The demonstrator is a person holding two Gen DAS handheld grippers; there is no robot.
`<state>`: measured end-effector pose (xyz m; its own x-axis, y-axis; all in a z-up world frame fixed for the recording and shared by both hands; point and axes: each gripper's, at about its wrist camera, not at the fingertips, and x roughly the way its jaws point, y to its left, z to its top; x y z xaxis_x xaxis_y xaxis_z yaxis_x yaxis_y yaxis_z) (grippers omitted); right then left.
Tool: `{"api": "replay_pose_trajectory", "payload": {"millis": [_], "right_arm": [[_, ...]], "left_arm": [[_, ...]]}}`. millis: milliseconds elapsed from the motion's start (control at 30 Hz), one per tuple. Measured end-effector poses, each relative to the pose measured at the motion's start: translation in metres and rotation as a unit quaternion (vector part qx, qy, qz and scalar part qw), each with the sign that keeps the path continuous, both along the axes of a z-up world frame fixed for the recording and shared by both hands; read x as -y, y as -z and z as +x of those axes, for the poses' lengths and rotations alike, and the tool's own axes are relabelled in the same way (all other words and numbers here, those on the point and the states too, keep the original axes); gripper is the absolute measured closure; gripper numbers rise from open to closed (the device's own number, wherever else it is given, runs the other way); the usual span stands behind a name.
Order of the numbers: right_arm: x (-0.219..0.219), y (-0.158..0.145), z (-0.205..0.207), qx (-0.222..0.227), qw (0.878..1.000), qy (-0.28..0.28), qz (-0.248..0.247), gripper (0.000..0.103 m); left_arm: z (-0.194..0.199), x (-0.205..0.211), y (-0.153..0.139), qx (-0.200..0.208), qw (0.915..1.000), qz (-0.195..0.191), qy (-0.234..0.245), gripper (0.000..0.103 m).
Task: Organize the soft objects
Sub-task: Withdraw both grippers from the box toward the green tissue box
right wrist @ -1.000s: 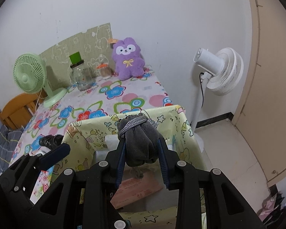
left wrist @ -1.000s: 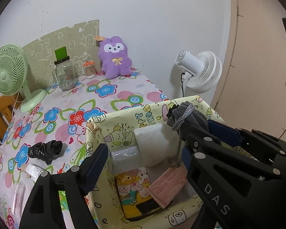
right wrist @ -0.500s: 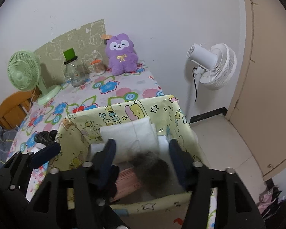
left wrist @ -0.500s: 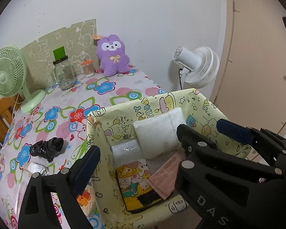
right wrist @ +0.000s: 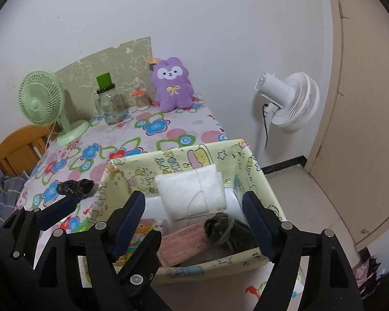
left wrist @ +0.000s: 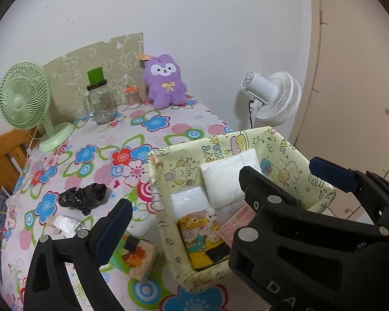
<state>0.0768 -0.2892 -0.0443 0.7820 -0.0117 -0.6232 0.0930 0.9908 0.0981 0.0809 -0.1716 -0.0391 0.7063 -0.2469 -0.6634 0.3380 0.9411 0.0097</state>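
- My left tool [left wrist: 220, 202] hangs wide, its jaws just opened further, gripping nothing.
- The black bundle [left wrist: 83, 198] lies on the counter [left wrist: 147, 124].
- My right tool [right wrist: 194, 207] has just spread wide above the yellow bin [right wrist: 256, 173]; the grey pouch [right wrist: 228, 230] lies inside, free of it.

Both the left gripper [left wrist: 220, 191] and right gripper [right wrist: 194, 215] angle downward, fingers just spread wide, gripping nothing.

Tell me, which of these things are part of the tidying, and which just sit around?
Part of the job:
- yellow fabric bin
- grey drawstring pouch, lying inside it
- white pad
- black crumpled bundle, on the tablecloth

Just sitting about:
- green fan
- glass jar
- white fan
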Motion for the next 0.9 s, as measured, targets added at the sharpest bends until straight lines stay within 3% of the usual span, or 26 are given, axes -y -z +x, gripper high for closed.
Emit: {"api": "replay_pose_trajectory", "payload": {"millis": [500,900], "right_arm": [[-0.031,-0.026,-0.025,0.033,0.999,-0.009,-0.012,0.012],[-0.061,-0.04,-0.041,0.048,0.998,-0.03,-0.011,0.012]], "left_arm": [[-0.021,-0.032,-0.021,0.022,0.9997,-0.012,-0.004,0.001],[-0.035,-0.061,-0.033,0.038,0.9989,-0.023,-0.015,0.0]]}}
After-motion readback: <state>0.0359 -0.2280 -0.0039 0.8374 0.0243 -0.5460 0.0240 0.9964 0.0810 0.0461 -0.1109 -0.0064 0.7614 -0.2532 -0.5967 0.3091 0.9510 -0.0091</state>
